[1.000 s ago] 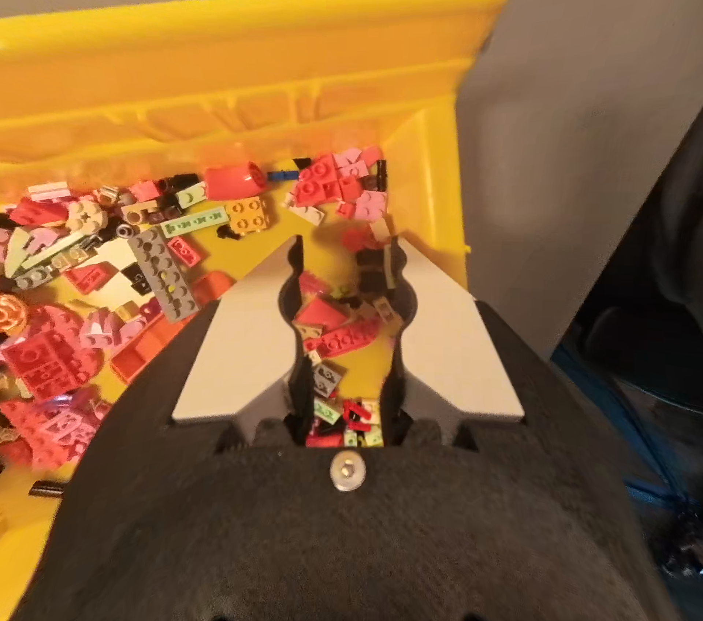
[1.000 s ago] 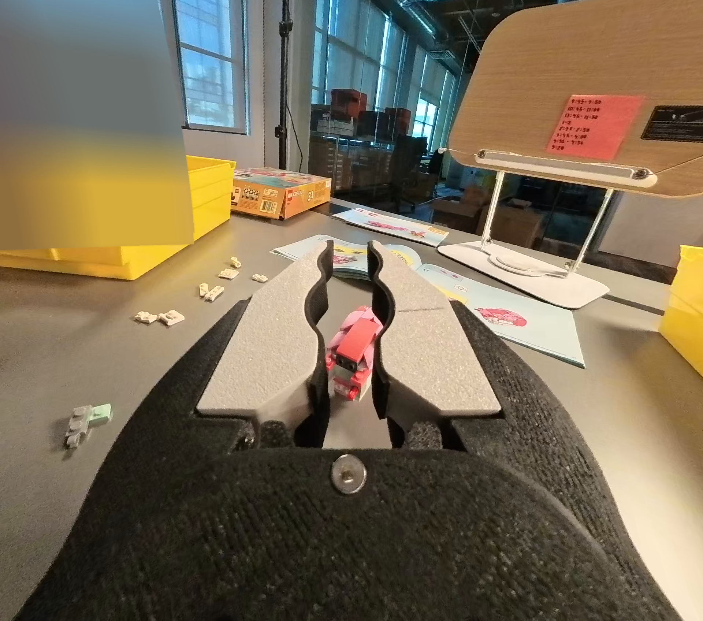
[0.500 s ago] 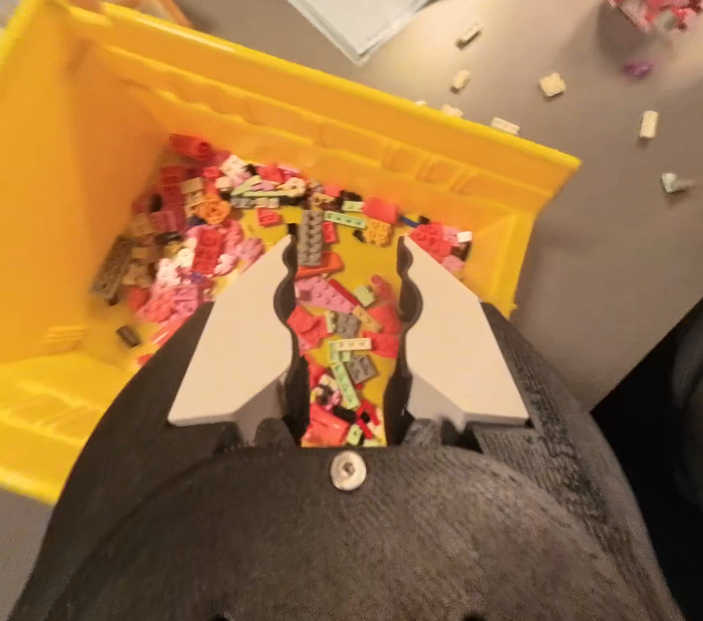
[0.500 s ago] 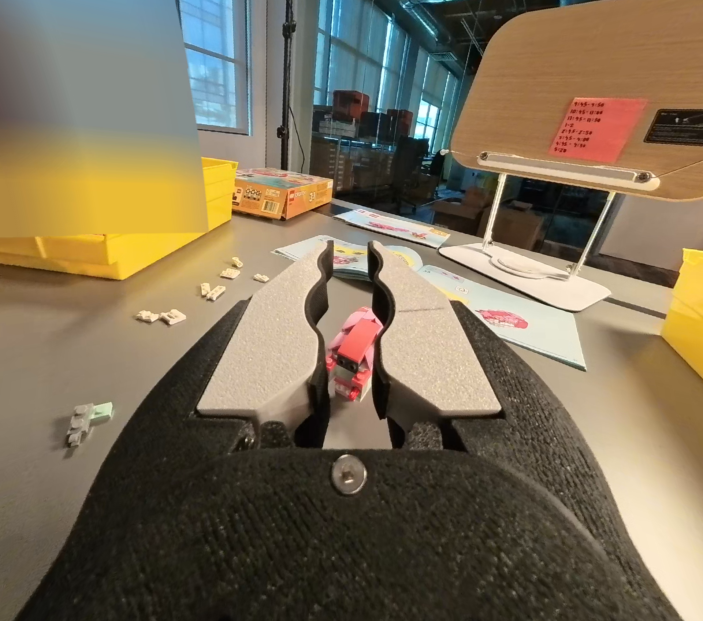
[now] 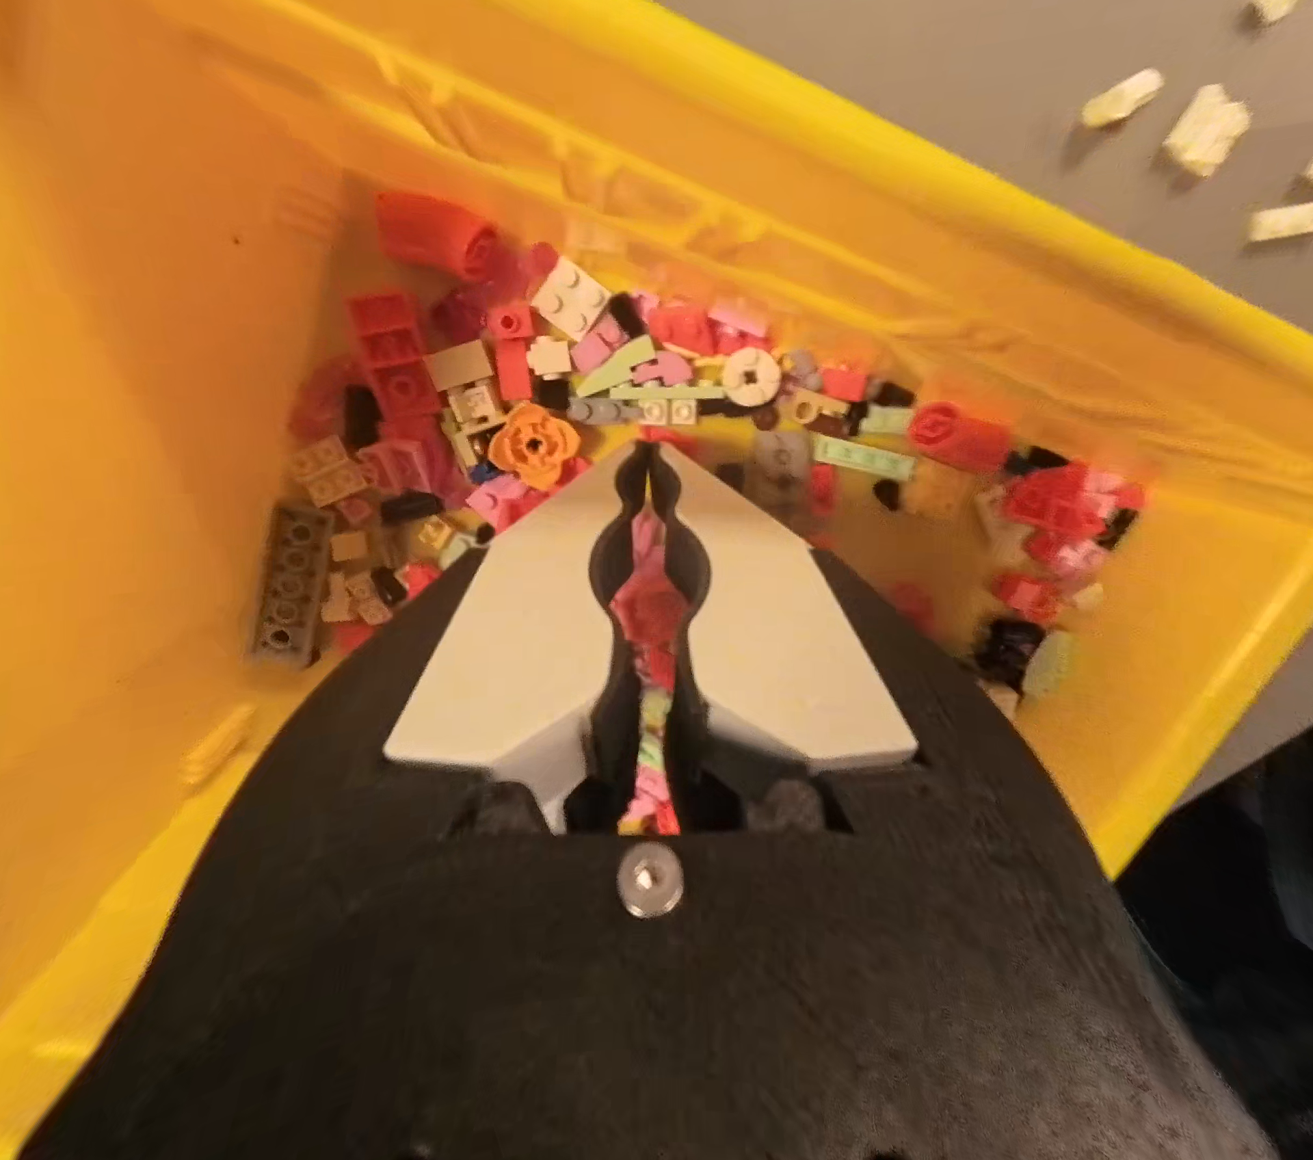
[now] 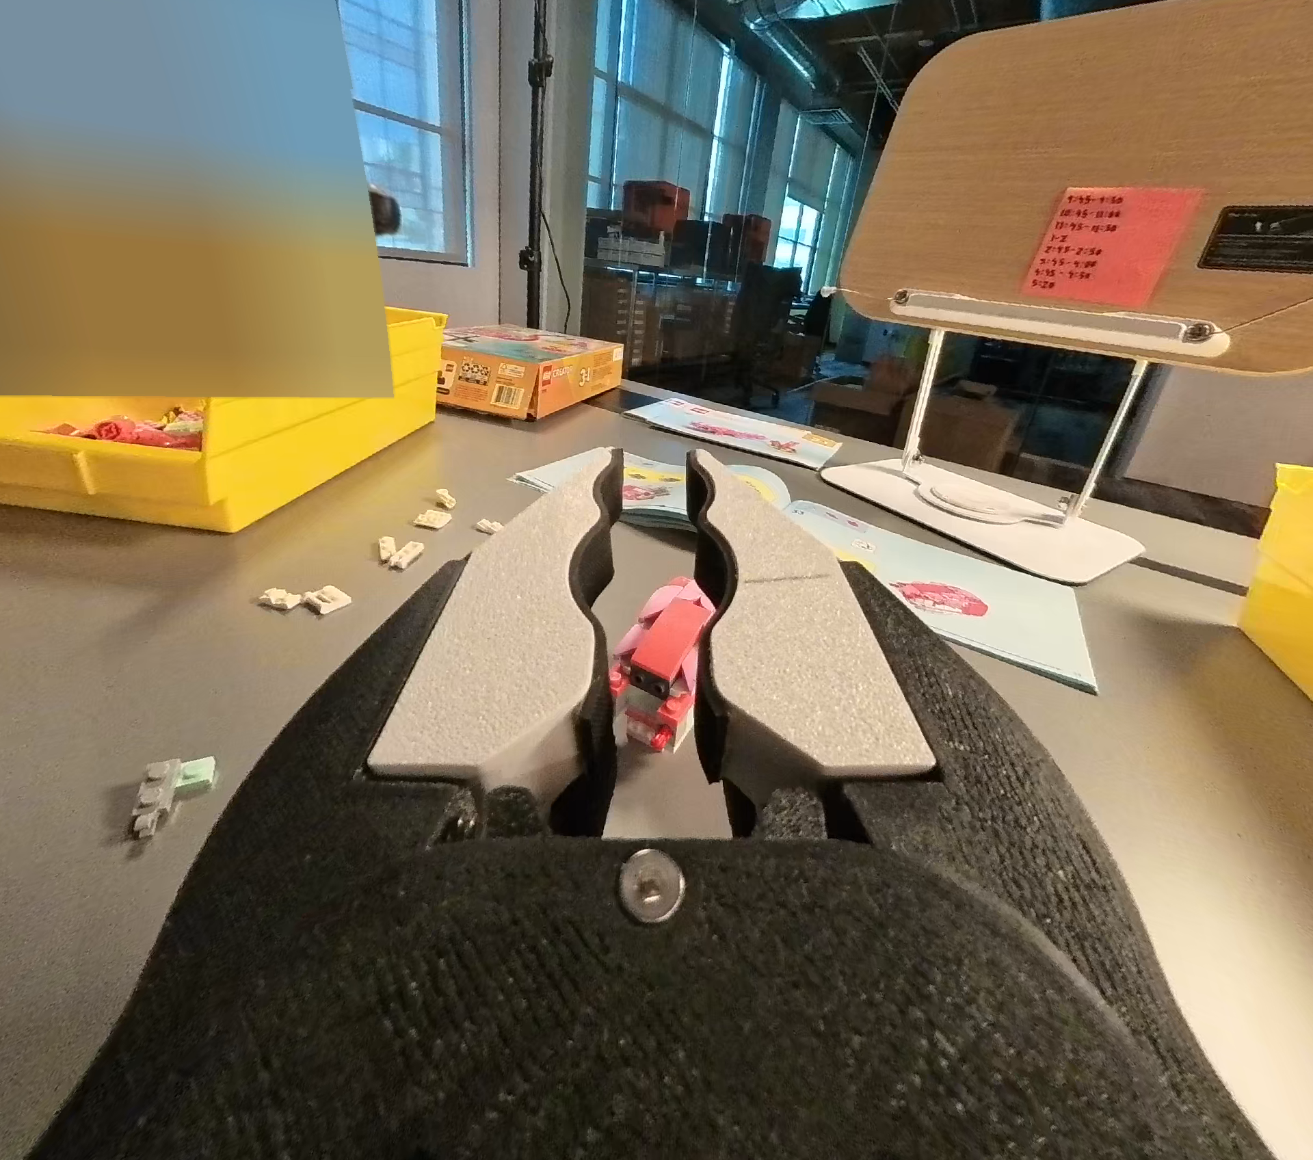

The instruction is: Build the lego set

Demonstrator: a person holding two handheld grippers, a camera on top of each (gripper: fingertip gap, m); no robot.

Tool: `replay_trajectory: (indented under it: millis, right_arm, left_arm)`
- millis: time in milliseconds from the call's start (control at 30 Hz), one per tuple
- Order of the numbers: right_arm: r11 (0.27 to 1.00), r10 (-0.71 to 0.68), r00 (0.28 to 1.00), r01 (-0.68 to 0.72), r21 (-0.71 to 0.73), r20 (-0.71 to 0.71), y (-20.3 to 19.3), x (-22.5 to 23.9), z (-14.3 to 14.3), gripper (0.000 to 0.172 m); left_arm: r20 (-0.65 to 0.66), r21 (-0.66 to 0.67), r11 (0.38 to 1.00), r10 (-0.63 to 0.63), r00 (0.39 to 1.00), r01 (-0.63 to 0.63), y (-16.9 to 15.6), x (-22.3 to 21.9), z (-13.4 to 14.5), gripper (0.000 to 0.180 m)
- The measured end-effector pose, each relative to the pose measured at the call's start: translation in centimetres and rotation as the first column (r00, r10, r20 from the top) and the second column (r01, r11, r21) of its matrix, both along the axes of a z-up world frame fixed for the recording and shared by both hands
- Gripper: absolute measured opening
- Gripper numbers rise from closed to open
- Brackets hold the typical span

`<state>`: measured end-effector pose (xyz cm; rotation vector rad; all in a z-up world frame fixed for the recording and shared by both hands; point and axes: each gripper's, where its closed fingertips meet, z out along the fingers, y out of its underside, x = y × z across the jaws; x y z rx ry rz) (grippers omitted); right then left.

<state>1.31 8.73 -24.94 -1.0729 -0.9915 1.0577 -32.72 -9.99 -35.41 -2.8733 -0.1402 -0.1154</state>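
My left gripper (image 5: 648, 454) is down inside a yellow bin (image 5: 497, 24), low over a pile of loose bricks in red, pink, white and grey. Its two fingertips meet and it is shut. An orange flower piece (image 5: 533, 446) lies just left of the tips, and a small red bit shows right at them. I cannot tell if anything is pinched there. My right gripper (image 6: 654, 458) stays low over the grey table (image 6: 142, 664). It is shut on a small pink and red brick model (image 6: 664, 657), which sits deep between the pads.
In the right wrist view the yellow bin (image 6: 284, 458) stands at left, with an orange box (image 6: 529, 372) behind it. Booklets (image 6: 739, 436) and a wooden book stand (image 6: 1066, 202) lie ahead. Small white pieces (image 6: 312, 598) and a grey-green piece (image 6: 170, 785) lie loose. Another yellow bin (image 6: 1279, 593) is at right. One gripper's finger ends stand about 40 cm off the other's.
My left gripper swung across the bin toward its far corner and dropped closer to the bricks. Its jaws went from wide open to shut. The right gripper and its model have not moved.
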Motion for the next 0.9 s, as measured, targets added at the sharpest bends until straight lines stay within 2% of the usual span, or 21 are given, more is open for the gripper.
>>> replay_trajectory:
  millis: [267,433,633,767,900]
  right_arm:
    - [1.0,0.01,1.0,-0.011,-0.021,-0.018,0.1,0.2,0.1,0.016]
    - [0.999,0.029,0.999,-0.03,-0.038,-0.032,0.0,0.2,0.2,0.016]
    - [0.996,0.048,0.998,-0.051,-0.072,-0.05,0.1,0.4,0.3,0.016]
    - [0.995,0.059,0.997,-0.062,-0.073,-0.051,0.0,0.3,0.3,0.016]
    - [0.995,0.063,0.997,-0.067,-0.077,-0.052,0.0,0.3,0.3,0.016]
  left_arm:
    - [0.028,-0.047,0.995,0.086,0.996,-0.084,1.2,-1.0,-0.4,0.023]
    - [0.033,-0.066,0.994,0.091,0.995,-0.088,1.2,-1.2,-0.6,0.021]
    - [0.09,-0.146,0.983,0.123,0.988,-0.109,-0.4,-0.7,-1.0,0.016]
    - [0.037,-0.071,0.992,0.105,0.994,-0.102,0.4,-1.5,-0.2,0.015]
    - [0.063,-0.102,0.989,0.11,0.992,-0.103,0.2,-0.9,-0.4,0.015]
